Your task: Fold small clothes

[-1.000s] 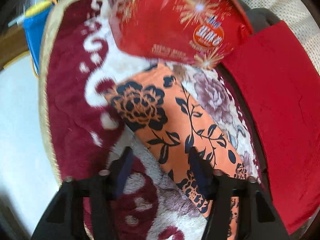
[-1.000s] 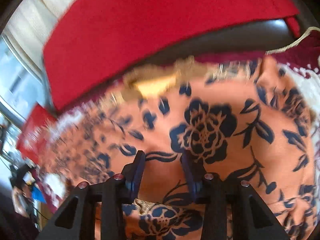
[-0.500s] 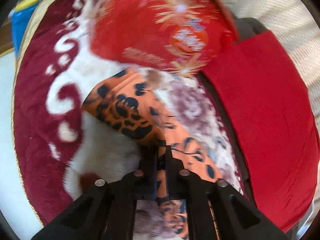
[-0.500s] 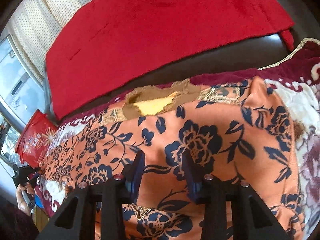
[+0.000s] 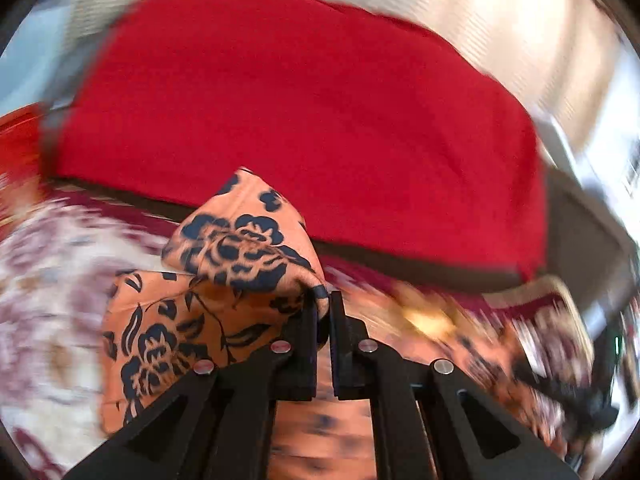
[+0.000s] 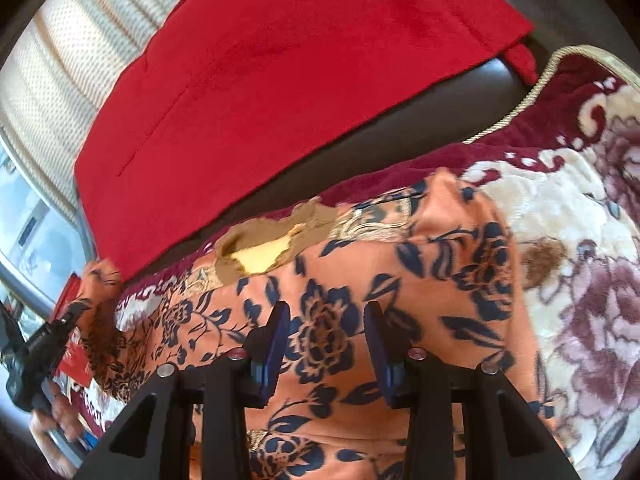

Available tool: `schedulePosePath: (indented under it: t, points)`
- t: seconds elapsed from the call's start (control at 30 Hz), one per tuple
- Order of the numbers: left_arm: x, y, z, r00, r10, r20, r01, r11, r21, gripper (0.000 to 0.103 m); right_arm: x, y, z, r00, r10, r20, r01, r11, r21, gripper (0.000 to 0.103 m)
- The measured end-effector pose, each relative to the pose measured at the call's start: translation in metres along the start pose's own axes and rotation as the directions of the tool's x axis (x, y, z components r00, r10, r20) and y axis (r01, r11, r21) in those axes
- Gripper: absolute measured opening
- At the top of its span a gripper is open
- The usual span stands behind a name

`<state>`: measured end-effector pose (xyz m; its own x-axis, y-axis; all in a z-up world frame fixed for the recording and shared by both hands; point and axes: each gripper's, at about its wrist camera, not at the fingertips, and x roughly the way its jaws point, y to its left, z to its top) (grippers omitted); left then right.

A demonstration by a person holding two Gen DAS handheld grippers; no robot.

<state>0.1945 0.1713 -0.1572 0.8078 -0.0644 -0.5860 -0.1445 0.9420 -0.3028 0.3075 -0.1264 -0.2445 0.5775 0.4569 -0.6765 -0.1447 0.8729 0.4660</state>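
Because a fold needs one edge carried over the rest, my left gripper (image 5: 323,312) is clamped tight on a bunched corner of the orange floral garment (image 6: 400,280), lifting that end off the plush floral blanket (image 6: 580,240) so it can swing across. From the right wrist view, the bulk of the garment lies spread flat on the blanket, its brown collar with yellow lining (image 6: 272,248) toward the sofa back, where a red cloth (image 6: 300,60) is draped. My right gripper (image 6: 326,344) hangs just above the middle of the garment with its jaws apart and nothing between them; I judge it is placed there to pin the cloth or mark the fold line while the other end comes over. At the left edge of that view the left gripper shows, held in a hand (image 6: 52,412), with the garment's end raised at its tip. The fold looks only just begun.
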Motion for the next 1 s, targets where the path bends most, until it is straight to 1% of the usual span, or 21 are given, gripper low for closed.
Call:
schedulePosePath:
  t: [0.07,0.1,0.13,0.17,0.2,0.23,0.27,0.3,0.33,0.37,0.4,0.43,0.5,0.57,0.67,0.73,0.8,0.83,0.9,0.93,1.0]
  points:
    - [0.025,-0.037,-0.015,0.993,-0.067,-0.100,0.074,0.995,0.073,0.006,-0.003,-0.008,0.003,1.000,0.008,0.000,-0.008,1.000,0.018,0.041]
    - [0.039,-0.052,-0.025,0.984,-0.075,-0.163,0.092,0.991,0.097,0.006,-0.005,-0.011,0.005,1.000,0.016,0.001,-0.016,1.000,0.027,0.041]
    - [0.047,-0.060,-0.031,0.976,-0.072,-0.205,0.096,0.989,0.112,0.008,-0.007,-0.013,0.006,1.000,0.021,0.000,-0.021,0.999,0.033,0.041]
    - [0.054,-0.065,-0.038,0.964,-0.082,-0.253,0.118,0.985,0.127,0.012,-0.008,-0.016,0.008,0.999,0.035,-0.002,-0.035,0.998,0.046,0.042]
    - [0.055,-0.066,-0.039,0.958,-0.092,-0.270,0.131,0.983,0.130,0.017,-0.008,-0.017,0.008,0.999,0.049,-0.008,-0.048,0.997,0.056,0.043]
    - [0.053,-0.064,-0.039,0.956,-0.101,-0.276,0.140,0.982,0.124,0.021,-0.005,-0.017,0.009,0.997,0.077,-0.023,-0.075,0.995,0.071,0.048]
    - [0.044,-0.058,-0.034,0.960,-0.119,-0.253,0.151,0.982,0.112,0.031,-0.002,-0.015,0.008,0.994,0.102,-0.033,-0.099,0.992,0.083,0.052]
    - [0.035,-0.054,-0.029,0.966,-0.129,-0.224,0.156,0.982,0.107,0.043,0.001,-0.015,0.008,0.991,0.124,-0.042,-0.120,0.989,0.092,0.053]
    - [0.023,-0.045,-0.023,0.974,-0.135,-0.182,0.155,0.983,0.100,0.050,0.004,-0.013,0.007,0.988,0.144,-0.055,-0.138,0.985,0.099,0.053]
    - [0.011,-0.035,-0.015,0.982,-0.131,-0.134,0.144,0.986,0.088,0.060,0.006,-0.011,0.006,0.986,0.154,-0.062,-0.147,0.984,0.101,0.053]
    - [0.000,-0.022,-0.008,0.990,-0.111,-0.087,0.117,0.991,0.069,0.064,0.009,-0.008,0.005,0.983,0.169,-0.073,-0.161,0.982,0.103,0.053]
    - [-0.006,-0.008,-0.003,0.995,-0.082,-0.059,0.086,0.995,0.051,0.064,0.013,-0.003,0.003,0.978,0.190,-0.087,-0.181,0.978,0.106,0.053]
    - [-0.014,0.022,0.003,0.999,0.005,-0.040,-0.005,1.000,0.011,0.064,0.023,0.009,-0.002,0.966,0.226,-0.125,-0.213,0.971,0.111,0.057]
    - [-0.013,0.050,0.004,0.996,0.074,-0.058,-0.076,0.996,-0.037,0.064,0.032,0.020,-0.004,0.968,0.209,-0.140,-0.198,0.976,0.092,0.057]
    - [-0.008,0.094,-0.003,0.978,0.162,-0.132,-0.178,0.976,-0.122,0.064,0.054,0.028,-0.005,0.963,0.214,-0.166,-0.199,0.974,0.105,0.057]
    - [-0.001,0.108,-0.002,0.967,0.190,-0.172,-0.217,0.964,-0.152,0.064,0.072,0.029,-0.007,0.950,0.245,-0.192,-0.218,0.964,0.151,0.057]
    - [0.000,0.121,-0.010,0.958,0.203,-0.204,-0.242,0.953,-0.184,0.064,0.079,0.036,-0.009,0.951,0.256,-0.176,-0.232,0.962,0.147,0.057]
    - [0.004,0.125,-0.012,0.956,0.204,-0.210,-0.246,0.949,-0.197,0.064,0.080,0.040,-0.009,0.949,0.260,-0.177,-0.238,0.961,0.138,0.055]
    - [0.006,0.132,-0.016,0.954,0.207,-0.217,-0.254,0.943,-0.215,0.064,0.085,0.053,-0.010,0.945,0.269,-0.188,-0.252,0.962,0.106,0.026]
    - [0.005,0.135,-0.016,0.953,0.212,-0.217,-0.259,0.940,-0.220,0.064,0.086,0.056,-0.011,0.944,0.266,-0.194,-0.254,0.963,0.084,0.010]
    - [0.002,0.138,-0.015,0.952,0.223,-0.212,-0.269,0.937,-0.222,0.064,0.082,0.070,-0.014,0.961,0.220,-0.166,-0.221,0.975,0.014,0.007]
